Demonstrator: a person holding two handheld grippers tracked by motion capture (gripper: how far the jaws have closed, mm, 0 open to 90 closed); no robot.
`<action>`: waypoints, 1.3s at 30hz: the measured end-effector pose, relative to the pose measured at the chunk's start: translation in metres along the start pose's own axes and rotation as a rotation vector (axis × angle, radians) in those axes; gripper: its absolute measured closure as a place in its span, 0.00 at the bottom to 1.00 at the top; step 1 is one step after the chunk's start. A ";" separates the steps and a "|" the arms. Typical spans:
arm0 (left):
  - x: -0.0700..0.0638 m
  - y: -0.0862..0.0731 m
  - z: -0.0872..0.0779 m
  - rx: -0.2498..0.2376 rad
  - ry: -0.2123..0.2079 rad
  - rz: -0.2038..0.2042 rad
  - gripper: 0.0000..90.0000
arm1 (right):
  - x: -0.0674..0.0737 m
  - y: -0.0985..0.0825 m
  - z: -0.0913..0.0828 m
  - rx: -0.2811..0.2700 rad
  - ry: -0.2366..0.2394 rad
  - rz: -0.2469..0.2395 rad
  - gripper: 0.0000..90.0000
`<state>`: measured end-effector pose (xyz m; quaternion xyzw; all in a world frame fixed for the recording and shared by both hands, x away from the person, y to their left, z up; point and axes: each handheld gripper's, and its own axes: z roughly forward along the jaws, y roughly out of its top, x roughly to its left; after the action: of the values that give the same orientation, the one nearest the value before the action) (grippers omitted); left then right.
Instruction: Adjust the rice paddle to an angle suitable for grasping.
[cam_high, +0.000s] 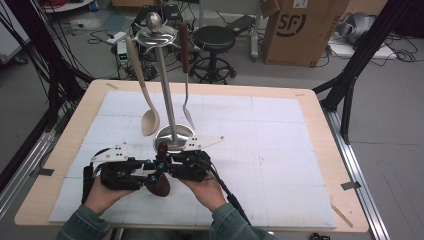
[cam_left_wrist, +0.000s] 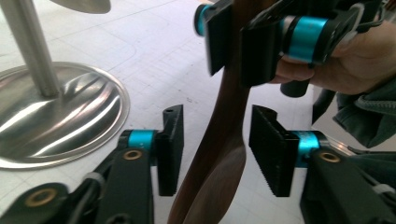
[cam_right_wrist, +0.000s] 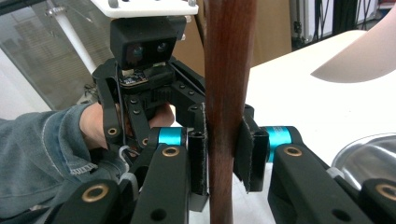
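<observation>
A dark wooden spoon (cam_high: 159, 186) stands almost upright between my two grippers at the table's near edge, bowl end down. My right gripper (cam_right_wrist: 224, 135) is shut on its handle (cam_right_wrist: 229, 70), pads pressed on both sides. My left gripper (cam_left_wrist: 217, 114) is open lower down: the spoon (cam_left_wrist: 219, 140) passes between its jaws, with a gap on each side. In the high view the left gripper (cam_high: 150, 171) and the right gripper (cam_high: 167, 162) face each other across the spoon.
A steel utensil stand (cam_high: 172, 136) rises just behind the grippers. A pale wooden spoon (cam_high: 149, 120) and a metal spatula (cam_high: 186, 75) hang from it. A white gridded mat (cam_high: 260, 150) covers the table. Beyond the table stand a stool (cam_high: 214, 40) and a cardboard box (cam_high: 300, 30).
</observation>
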<state>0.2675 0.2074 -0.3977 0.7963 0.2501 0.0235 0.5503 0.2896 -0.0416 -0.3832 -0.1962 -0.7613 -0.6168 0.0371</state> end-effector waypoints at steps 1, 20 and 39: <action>0.000 0.000 -0.001 0.003 0.004 0.002 0.59 | -0.001 0.001 -0.001 -0.006 -0.004 -0.002 0.85; 0.006 -0.002 -0.007 0.016 0.116 0.014 0.40 | -0.013 0.016 -0.019 0.005 -0.055 -0.032 0.85; 0.018 -0.008 -0.020 0.017 0.215 0.000 0.26 | -0.026 0.049 -0.028 0.010 -0.055 -0.076 0.85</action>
<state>0.2744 0.2342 -0.4010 0.7938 0.3077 0.1068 0.5137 0.3252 -0.0666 -0.3389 -0.1839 -0.7720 -0.6084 -0.0065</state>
